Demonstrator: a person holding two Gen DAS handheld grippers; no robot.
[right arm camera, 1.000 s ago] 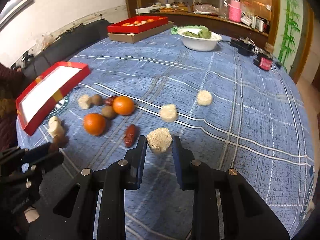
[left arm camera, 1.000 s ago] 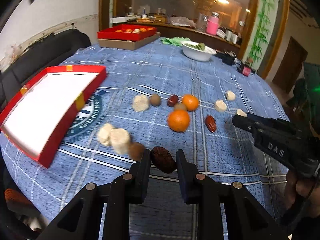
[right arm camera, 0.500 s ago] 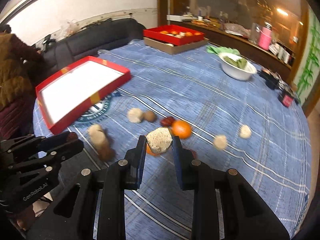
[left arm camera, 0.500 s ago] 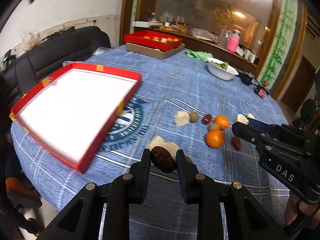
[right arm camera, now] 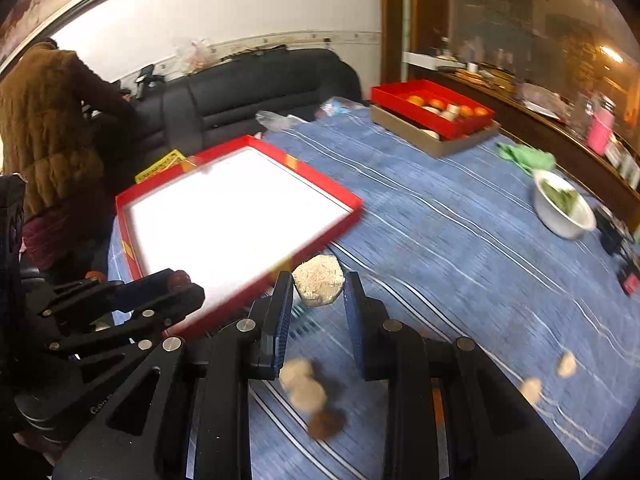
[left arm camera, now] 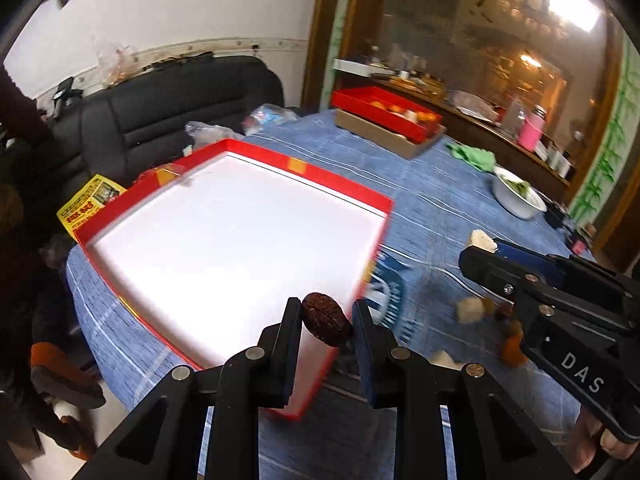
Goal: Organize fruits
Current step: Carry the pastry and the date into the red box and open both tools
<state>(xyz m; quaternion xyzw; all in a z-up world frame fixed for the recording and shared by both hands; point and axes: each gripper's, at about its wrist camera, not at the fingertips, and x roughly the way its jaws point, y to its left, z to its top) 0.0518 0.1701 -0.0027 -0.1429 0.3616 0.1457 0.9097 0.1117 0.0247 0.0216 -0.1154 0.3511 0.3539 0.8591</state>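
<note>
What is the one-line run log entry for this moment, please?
left tongs: shut on dark date above red tray | right tongs: shut on beige crumbly piece near tray corner | tray bare inside

A large shallow red cardboard box with a white floor [right arm camera: 340, 200] lies at the near left edge of the round table under a blue checked cloth [right arm camera: 460, 240]. A second red tray of fruit [right arm camera: 430, 108], set on a flat brown cardboard box [right arm camera: 436, 142], sits at the far edge. A white bowl of greens [right arm camera: 562, 206] stands toward the right edge, with a crumpled green cloth [right arm camera: 526, 156] behind it. Pale crumbly lumps [right arm camera: 302, 384] lie on the cloth near the front edge, to the right of the large box. A black sofa [right arm camera: 256, 92] stands behind the table's left side.
</note>
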